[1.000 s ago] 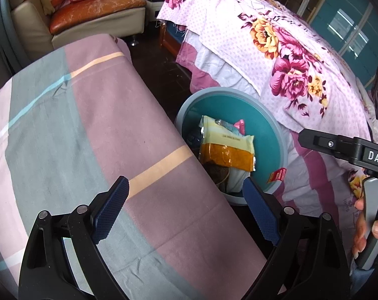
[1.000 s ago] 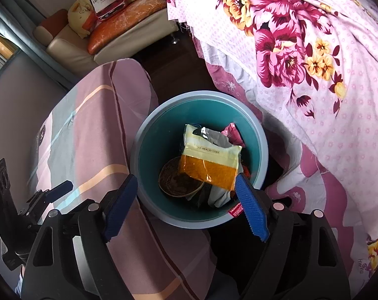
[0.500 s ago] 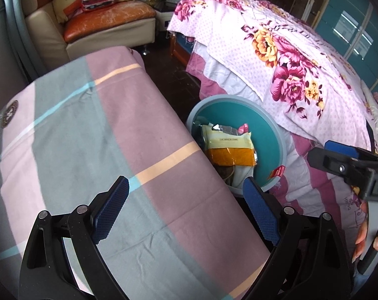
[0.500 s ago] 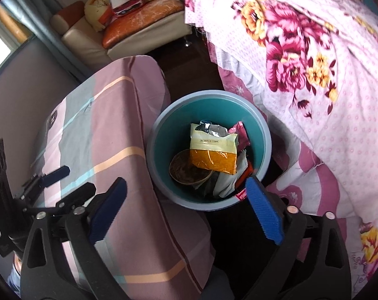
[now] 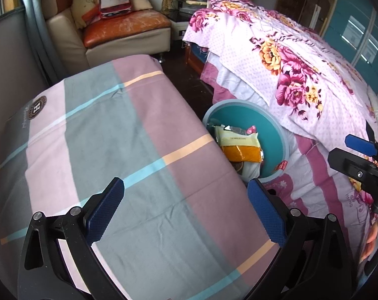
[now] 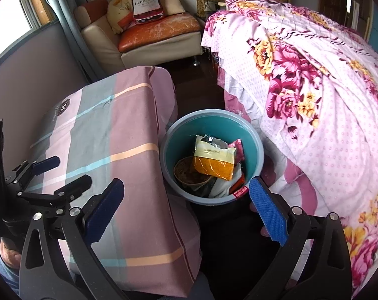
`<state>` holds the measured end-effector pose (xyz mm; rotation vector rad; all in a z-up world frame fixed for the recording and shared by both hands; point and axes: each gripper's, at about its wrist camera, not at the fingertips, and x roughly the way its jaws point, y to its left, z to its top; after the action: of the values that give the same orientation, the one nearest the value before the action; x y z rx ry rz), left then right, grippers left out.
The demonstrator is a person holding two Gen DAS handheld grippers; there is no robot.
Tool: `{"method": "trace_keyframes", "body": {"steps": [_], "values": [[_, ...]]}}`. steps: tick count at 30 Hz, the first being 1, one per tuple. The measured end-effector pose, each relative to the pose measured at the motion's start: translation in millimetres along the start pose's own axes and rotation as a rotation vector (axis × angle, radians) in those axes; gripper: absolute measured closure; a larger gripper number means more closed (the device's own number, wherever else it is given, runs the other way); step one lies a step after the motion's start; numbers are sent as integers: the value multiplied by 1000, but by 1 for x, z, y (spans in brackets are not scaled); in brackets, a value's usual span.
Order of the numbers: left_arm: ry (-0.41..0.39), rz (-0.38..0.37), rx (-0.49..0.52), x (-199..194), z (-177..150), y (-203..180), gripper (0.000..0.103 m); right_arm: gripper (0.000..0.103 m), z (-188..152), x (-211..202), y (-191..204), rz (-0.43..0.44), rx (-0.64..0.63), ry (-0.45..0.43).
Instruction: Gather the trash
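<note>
the left gripper point(image 5: 185, 211), low in the left wrist frame, hangs over a table draped in a pink, grey and peach striped cloth point(image 5: 119, 150); its blue-padded jaws are opening wide with nothing between them. the right gripper point(image 6: 186, 208), at the bottom of the right wrist frame, is likewise opening with its jaws empty. just above it, mid-frame, stands a round teal plastic bin point(image 6: 257, 147) between the table and a bed with a pink floral cover point(image 6: 326, 95). inside lies a cream and orange snack packet point(image 6: 214, 161) on other wrappers.
</note>
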<state>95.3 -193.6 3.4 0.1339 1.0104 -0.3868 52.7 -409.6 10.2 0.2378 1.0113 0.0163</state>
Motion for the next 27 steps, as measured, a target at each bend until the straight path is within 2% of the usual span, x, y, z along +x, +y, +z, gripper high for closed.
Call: {"method": "trace_keyframes", "body": {"steps": [12, 27], "values": [[-52, 6, -34, -34, -21, 12, 4, 7, -17, -29, 16, -18, -61, -43], [-64, 15, -81, -41, -30, 26, 4, 7, -21, -26, 28, -24, -92, -38]]}}
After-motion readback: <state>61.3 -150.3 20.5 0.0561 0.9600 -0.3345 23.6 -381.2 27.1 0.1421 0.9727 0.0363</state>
